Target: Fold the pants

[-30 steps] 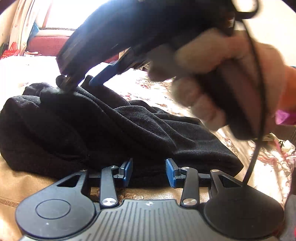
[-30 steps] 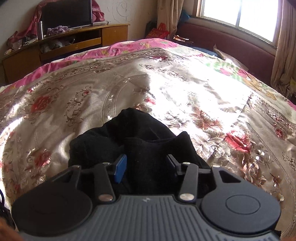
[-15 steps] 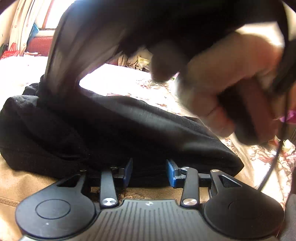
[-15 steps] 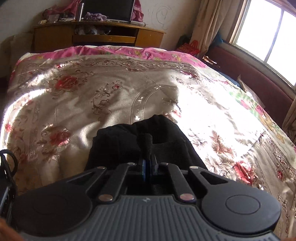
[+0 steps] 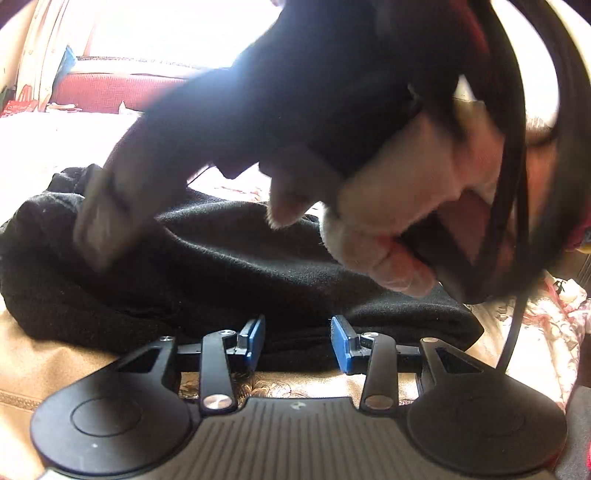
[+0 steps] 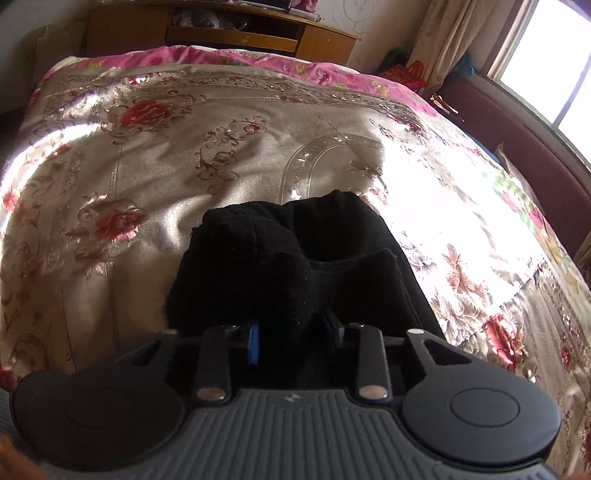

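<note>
The black pants lie in a folded, bunched pile on the floral bedspread. My left gripper is open, low at the near edge of the pile, its blue pads on either side of the fabric edge without pinching it. My right gripper is open above the pants, with a raised hump of black cloth between its fingers. In the left wrist view the right gripper's body and the hand holding it loom blurred over the pile.
A wooden cabinet stands beyond the far end of the bed. A window and a dark red bench run along the right side. A black cable hangs from the right gripper.
My right gripper closed on a fold of the pants half a second ago and has now opened, with the view shifted forward over the pile. My left gripper stayed in place, open.
</note>
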`<state>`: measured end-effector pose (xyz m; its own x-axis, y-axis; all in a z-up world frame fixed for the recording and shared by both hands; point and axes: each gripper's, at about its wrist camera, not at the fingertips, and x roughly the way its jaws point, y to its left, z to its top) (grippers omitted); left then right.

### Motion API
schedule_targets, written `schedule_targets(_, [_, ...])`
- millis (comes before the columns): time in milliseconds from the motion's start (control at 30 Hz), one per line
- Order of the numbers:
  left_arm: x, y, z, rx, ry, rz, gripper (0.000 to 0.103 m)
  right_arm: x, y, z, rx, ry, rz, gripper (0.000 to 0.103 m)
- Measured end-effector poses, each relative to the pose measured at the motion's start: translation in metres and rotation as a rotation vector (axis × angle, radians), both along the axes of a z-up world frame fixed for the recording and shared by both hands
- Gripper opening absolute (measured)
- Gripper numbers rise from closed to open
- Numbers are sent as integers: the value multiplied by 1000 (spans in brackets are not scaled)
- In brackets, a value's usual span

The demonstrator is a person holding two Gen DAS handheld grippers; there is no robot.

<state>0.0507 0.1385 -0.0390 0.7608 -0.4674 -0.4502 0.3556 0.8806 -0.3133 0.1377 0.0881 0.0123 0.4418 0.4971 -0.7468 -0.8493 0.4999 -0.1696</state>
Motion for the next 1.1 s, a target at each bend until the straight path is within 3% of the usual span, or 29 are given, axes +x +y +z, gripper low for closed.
schedule_targets(67, [2,1,-1,-10,4,-1,53,8,-14,9,62,72,-43,13])
schedule_targets(200, [2,2,-1,-6,0,-1,53,24,-34,18,157,200,-100,15])
schedule_targets(400, [0,1,0,-4,0,-4,53,28,-32,19,174,224,-92,32])
schedule_targets(500, [1,1,-1,-7,0,-7,53,32,-37,22,214,248,-124,33])
schedule_targets(567, [2,1,-1,-8,0,-8,53,30,-35,20,193,189,-148,34])
schedule_targets(667, [2,1,-2,-6,-1,-10,53,39,-41,16,249,276,-190,32])
schedule_targets(833, [2,-1,-2,-1,-3,-13,53,52,-54,16,302,317,-283,32])
schedule_targets(1000, [2,-3,-2,2,-4,-12,54,28,-32,8,190,174,-217,35])
schedule_targets(1100, [2,-2,-1,3,-3,-12,54,5,-5,-6,82,42,-172,34])
